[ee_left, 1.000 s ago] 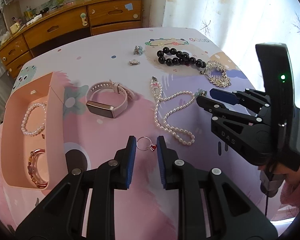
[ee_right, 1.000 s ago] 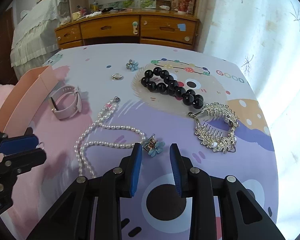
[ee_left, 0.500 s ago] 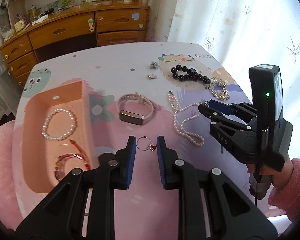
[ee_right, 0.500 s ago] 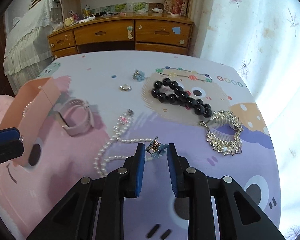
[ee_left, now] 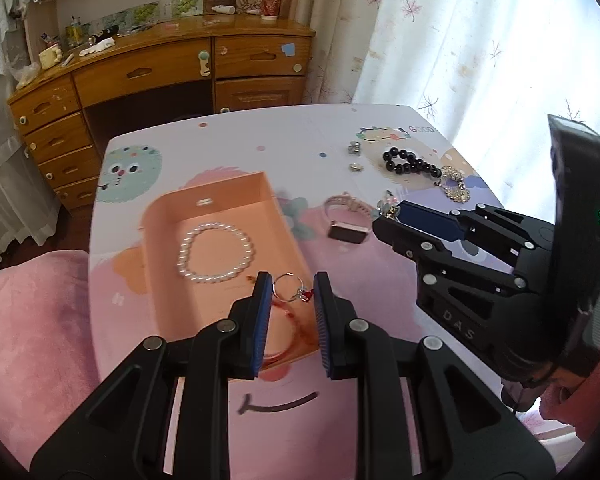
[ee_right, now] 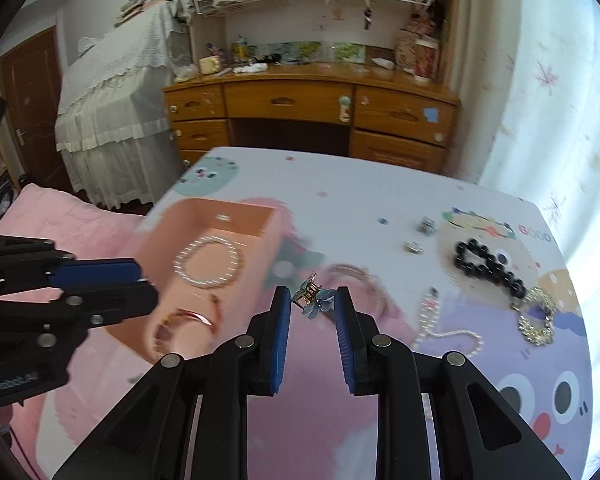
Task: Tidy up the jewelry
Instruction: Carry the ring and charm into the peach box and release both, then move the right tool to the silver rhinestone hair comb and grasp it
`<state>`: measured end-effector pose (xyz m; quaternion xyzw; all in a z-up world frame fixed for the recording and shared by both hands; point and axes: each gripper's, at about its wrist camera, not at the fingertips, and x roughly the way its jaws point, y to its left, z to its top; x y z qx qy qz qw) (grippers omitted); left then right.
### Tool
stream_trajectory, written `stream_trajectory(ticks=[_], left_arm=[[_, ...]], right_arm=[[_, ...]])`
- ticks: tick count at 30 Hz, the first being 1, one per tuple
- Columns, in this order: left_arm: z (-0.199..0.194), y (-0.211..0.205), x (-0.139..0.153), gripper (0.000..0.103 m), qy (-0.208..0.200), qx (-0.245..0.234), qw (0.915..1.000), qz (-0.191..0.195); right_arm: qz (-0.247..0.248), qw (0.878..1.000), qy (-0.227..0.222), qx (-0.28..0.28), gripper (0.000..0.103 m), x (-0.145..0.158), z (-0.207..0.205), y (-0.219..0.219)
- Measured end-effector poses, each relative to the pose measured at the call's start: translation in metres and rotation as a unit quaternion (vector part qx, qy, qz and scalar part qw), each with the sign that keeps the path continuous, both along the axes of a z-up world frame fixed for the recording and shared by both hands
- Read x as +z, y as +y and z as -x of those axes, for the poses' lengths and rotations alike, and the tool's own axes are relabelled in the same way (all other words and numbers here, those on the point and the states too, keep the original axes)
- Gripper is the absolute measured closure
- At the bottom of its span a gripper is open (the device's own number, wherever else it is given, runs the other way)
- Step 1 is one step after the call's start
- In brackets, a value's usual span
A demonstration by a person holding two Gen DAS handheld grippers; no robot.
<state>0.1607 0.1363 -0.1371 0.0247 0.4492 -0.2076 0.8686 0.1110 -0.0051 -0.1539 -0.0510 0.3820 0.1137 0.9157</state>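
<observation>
My left gripper [ee_left: 290, 294] is shut on a silver ring with a red stone [ee_left: 290, 289], held above the near end of the open pink box [ee_left: 162, 236]. The box holds a pearl bracelet [ee_left: 216, 252] and a reddish bangle [ee_right: 188, 322]. My right gripper [ee_right: 312, 304] is shut on a small blue flower hair clip [ee_right: 314, 302], raised above the table to the right of the box [ee_right: 260, 236]. In the left wrist view the right gripper [ee_left: 384, 216] shows at right with the clip at its tips.
On the table lie a pink smartwatch [ee_left: 348, 220], a pearl necklace [ee_right: 448, 332], a black bead bracelet [ee_right: 488, 266], a gold rhinestone clip [ee_right: 538, 316], a small ring [ee_right: 413, 246] and a small charm [ee_right: 426, 226]. A wooden desk [ee_right: 308, 116] stands behind.
Both grippers rose and moved left toward the box with their items. The left gripper now holds the ring over the box; the right carried the clip off the table.
</observation>
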Motion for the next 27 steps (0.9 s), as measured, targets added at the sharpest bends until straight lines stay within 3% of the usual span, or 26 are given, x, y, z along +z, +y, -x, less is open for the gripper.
stream_trajectory(ticks=[10,17,18,21,27], left_arm=[[-0.007,0.066,-0.003,0.085,0.009,0.03,0.9995,-0.001],[-0.01,0.075,0.004,0.084,0.01,0.045,0.9988,0.018],[-0.011,0.075,0.005,0.081,0.015,0.059,0.998,0.019],[-0.014,0.076,0.005,0.043,0.03,0.091,0.9951,0.026],[-0.013,0.061,0.008,0.042,0.024,0.084,0.996,0.018]], right_arm=[[-0.006,0.999,-0.001,0.044,0.081,0.021,0.027,0.09],[-0.02,0.999,0.005,0.048,0.078,0.031,0.039,0.107],[-0.02,0.999,0.003,0.044,0.076,0.034,0.041,0.105],[-0.017,0.999,-0.005,0.027,0.071,0.04,0.044,0.091],[-0.038,0.999,0.009,-0.023,0.067,0.039,0.047,0.045]])
